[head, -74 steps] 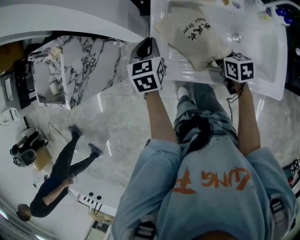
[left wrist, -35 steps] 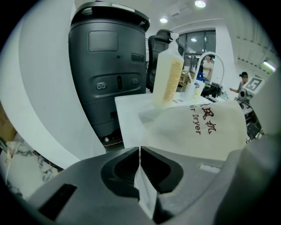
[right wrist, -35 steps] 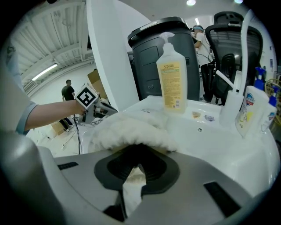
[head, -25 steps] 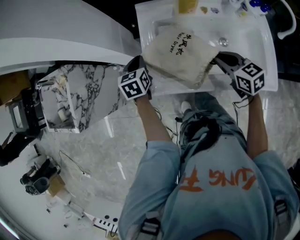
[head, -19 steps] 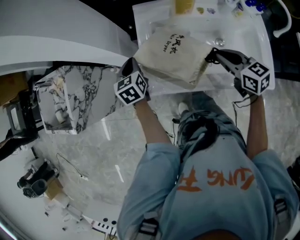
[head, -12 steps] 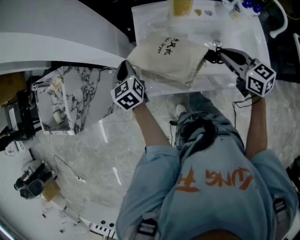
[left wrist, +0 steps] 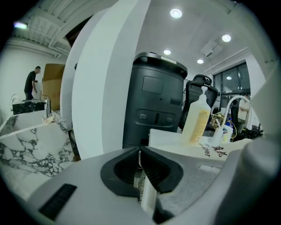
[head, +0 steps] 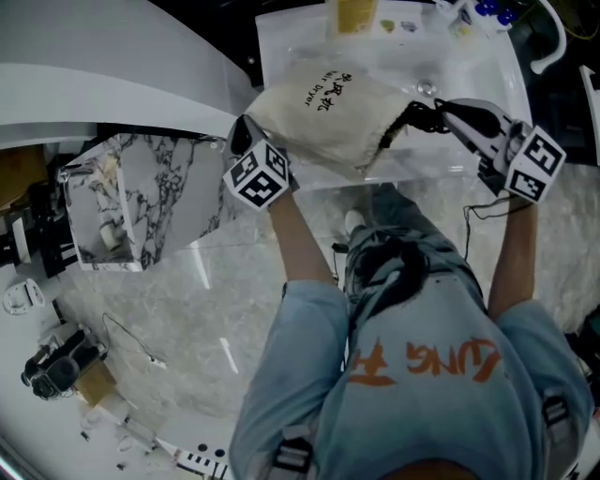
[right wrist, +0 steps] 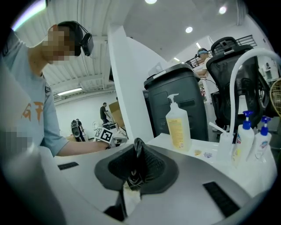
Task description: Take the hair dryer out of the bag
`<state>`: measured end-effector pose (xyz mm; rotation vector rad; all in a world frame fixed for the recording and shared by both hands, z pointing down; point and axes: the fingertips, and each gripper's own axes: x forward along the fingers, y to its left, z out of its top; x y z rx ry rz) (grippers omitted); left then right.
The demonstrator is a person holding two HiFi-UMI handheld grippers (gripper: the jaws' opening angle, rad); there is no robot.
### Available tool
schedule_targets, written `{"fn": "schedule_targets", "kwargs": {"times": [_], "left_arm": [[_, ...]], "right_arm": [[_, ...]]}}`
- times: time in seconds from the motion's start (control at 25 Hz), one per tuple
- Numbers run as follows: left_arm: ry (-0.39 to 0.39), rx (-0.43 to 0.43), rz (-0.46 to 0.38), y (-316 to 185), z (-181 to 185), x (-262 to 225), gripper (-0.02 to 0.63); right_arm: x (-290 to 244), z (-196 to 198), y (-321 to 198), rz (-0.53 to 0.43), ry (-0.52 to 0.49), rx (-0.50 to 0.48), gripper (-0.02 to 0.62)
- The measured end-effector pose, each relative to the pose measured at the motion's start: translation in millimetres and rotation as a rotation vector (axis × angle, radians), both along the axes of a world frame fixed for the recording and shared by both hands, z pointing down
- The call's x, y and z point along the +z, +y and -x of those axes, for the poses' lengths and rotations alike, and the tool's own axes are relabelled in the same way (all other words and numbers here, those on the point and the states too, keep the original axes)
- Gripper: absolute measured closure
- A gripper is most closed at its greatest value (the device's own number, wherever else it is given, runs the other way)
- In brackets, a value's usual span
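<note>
A cream bag (head: 323,117) printed "Hair Dryer" hangs above the white sink desk (head: 281,52), with marble floor (head: 216,281) below. The left claw (head: 246,139) clamps its edge; the right claw (head: 419,114) pinches a black cord (head: 405,120) at its mouth.

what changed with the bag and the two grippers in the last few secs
The bag has been lifted off the white counter and now hangs between the two grippers. The right gripper rose and swung out to the right, pulling on the black drawstring it pinches. The left gripper shifted slightly left, clamped on the bag's edge. Unchanged: both grippers stay shut, and the pump bottle stays put.
</note>
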<state>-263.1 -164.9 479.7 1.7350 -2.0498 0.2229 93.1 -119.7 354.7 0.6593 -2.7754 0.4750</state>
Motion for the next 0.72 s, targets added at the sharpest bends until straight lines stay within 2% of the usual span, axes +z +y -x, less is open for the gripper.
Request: {"fn": "schedule_targets", "kwargs": {"times": [0.24,0.44,0.72], "left_arm": [[-0.05,-0.025,-0.005,-18.3,5.9,-2.9,0.592],[-0.099,-0.014,-0.015,-37.5,17.5,-12.5,0.592],[-0.118,-0.018,0.009,-57.2,14.5,0.7,0.592]], "right_arm": [[-0.8,-16.6,9.1,0.014,-0.026,-0.003,0.561],[-8.1,-25.7,17.5,0.012,-0.071,-0.019,0.561],[-24.1,-29.6,33.4,-0.013,-0.101,-0.145,0.563]]}}
